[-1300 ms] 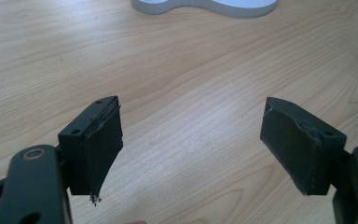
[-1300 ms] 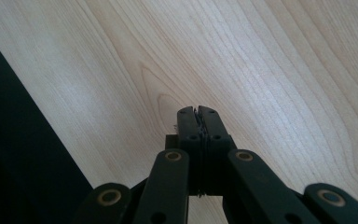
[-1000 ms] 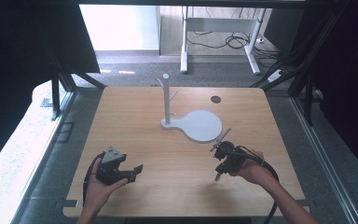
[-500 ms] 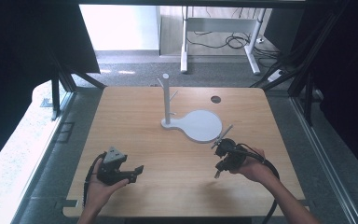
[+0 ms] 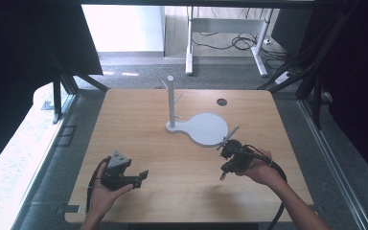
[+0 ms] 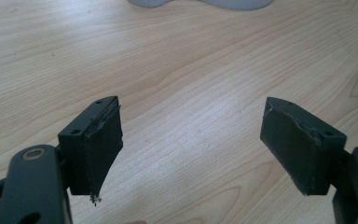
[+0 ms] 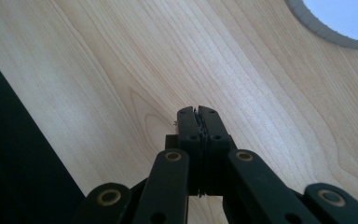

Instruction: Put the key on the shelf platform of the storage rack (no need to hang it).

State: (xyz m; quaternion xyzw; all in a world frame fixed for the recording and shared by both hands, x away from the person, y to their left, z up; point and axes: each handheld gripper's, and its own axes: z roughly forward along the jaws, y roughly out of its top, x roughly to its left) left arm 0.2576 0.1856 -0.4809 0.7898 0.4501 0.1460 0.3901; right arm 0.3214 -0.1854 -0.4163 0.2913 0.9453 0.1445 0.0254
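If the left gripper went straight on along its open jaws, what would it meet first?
Probably bare table: the left gripper, jaws wide open and empty, looks along wood. Beyond that stretch lies the white stand base, which it would reach only if it skimmed level; how steeply it points down is unclear.

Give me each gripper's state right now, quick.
Left gripper: open, nothing between the jaws.
Right gripper: closed, holding nothing.
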